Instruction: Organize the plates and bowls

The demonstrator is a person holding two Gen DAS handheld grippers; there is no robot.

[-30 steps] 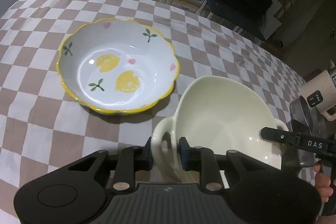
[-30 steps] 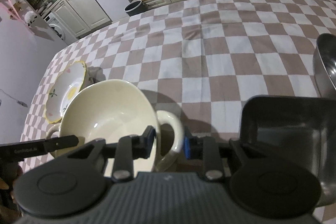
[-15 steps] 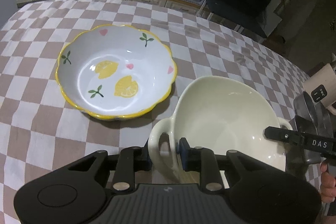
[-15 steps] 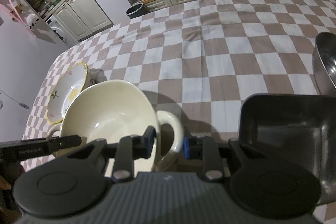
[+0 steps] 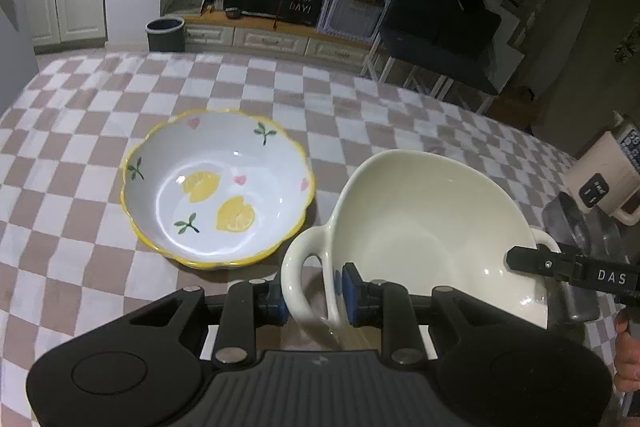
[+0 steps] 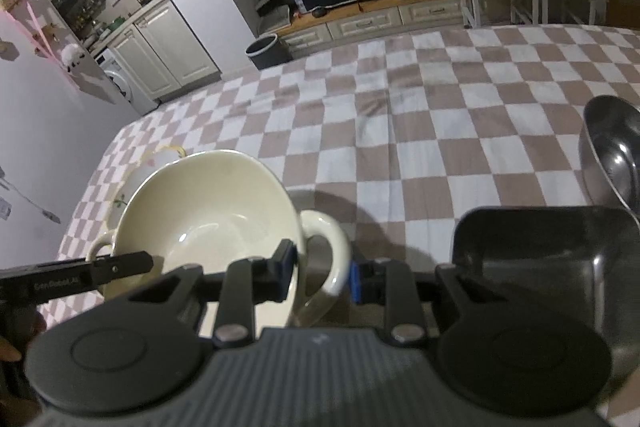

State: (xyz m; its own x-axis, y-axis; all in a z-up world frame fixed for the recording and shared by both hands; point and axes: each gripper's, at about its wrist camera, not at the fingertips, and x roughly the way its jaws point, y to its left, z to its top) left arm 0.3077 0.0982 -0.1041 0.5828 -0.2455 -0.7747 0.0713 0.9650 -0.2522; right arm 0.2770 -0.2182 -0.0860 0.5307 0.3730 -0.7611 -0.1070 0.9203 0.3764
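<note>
The left gripper (image 5: 314, 297) was clamped on the near handle of a cream bowl (image 5: 432, 231), one blue pad outside the loop and one against the bowl's wall. The bowl tilted toward the camera. The right gripper's finger (image 5: 568, 267) reached the far handle from the right, with part of a hand (image 5: 626, 359) at the edge. Just left of the cream bowl, a lemon bowl (image 5: 216, 187) with a yellow scalloped rim sat upright on the checkered cloth (image 5: 80, 131). A dark bin (image 5: 166, 34) stood beyond the table.
</note>
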